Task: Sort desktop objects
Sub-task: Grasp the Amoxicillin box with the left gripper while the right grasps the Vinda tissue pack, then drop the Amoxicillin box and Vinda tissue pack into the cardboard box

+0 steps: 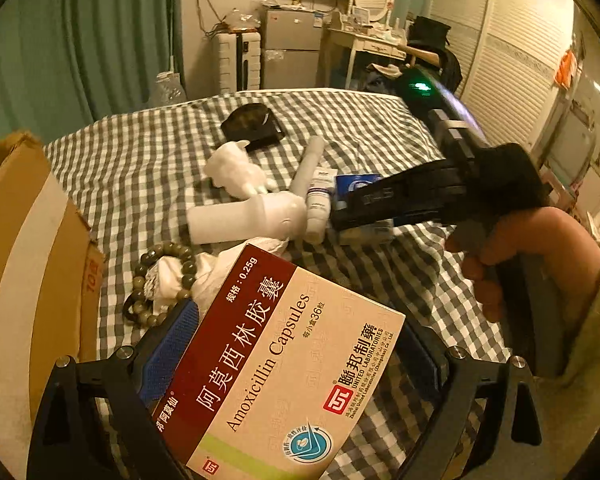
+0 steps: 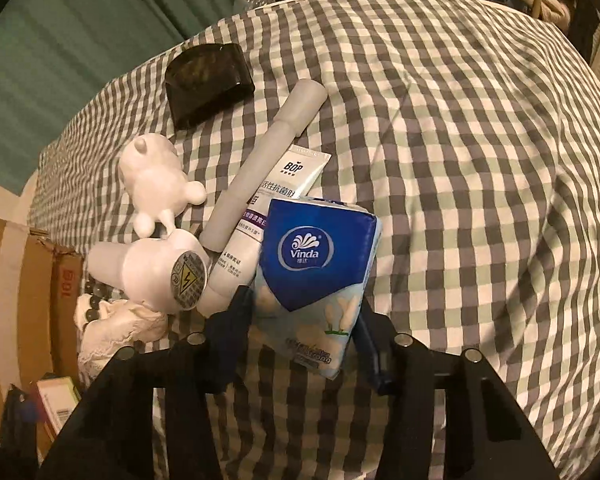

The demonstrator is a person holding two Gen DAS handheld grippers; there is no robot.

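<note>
My left gripper [image 1: 300, 328] is shut on a red and beige Amoxicillin capsule box [image 1: 284, 364], held by its blue pads [image 1: 168, 352] above the chequered bed sheet [image 1: 360, 128]. The right gripper [image 2: 302, 304] points down at a blue Vinda tissue pack [image 2: 312, 252] that lies on the sheet. Its two fingers press the pack's lower sides. In the left wrist view, that right gripper [image 1: 336, 216] and the hand holding it come in from the right.
Beside the pack lie a BOP tube [image 2: 276, 200], a long pale cylinder [image 2: 268, 148], a white bear figure [image 2: 156, 180], a white hair-dryer-like device [image 2: 152, 272] and a dark case [image 2: 208, 80]. A bead bracelet [image 1: 160, 280] rests on white cloth. An open cardboard box [image 1: 28, 260] stands at left.
</note>
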